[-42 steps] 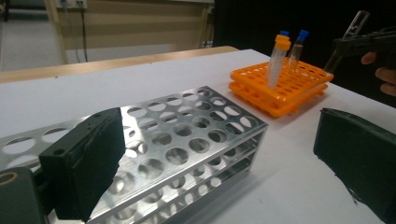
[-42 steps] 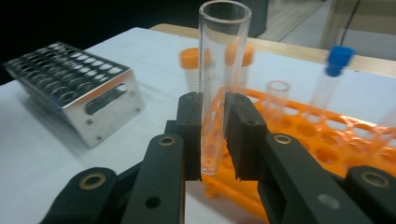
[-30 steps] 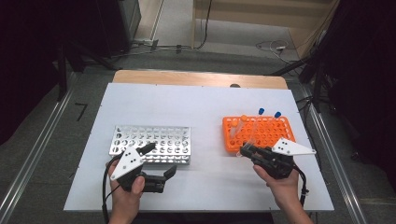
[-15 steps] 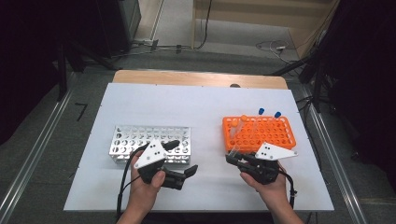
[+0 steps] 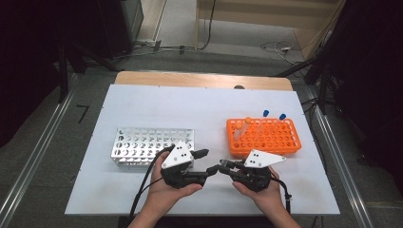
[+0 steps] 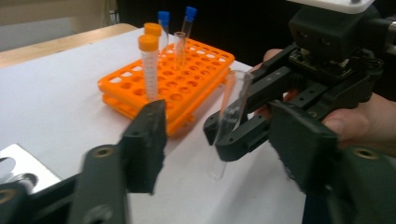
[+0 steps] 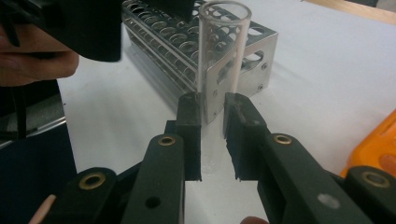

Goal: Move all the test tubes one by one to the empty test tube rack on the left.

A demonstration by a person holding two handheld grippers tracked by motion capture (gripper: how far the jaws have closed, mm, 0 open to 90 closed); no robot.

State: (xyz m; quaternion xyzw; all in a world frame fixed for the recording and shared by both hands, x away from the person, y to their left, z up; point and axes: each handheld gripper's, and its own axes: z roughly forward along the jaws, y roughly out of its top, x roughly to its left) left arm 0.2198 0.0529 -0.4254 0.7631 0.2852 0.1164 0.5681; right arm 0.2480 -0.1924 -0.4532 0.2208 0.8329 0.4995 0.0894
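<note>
No writing can be read anywhere. The right gripper point(image 7: 212, 135) pinches a clear tube point(image 7: 219, 70); its bottom looks blurred. The left gripper point(image 6: 219, 140) is spread wide.

I am working in what looks like a lab: my white tabletop point(image 5: 142, 102) carries an orange tube rack point(image 5: 271, 137) with capped tubes point(image 6: 149, 65) near its right edge and a metal rack point(image 5: 142, 145) toward its left edge.
</note>
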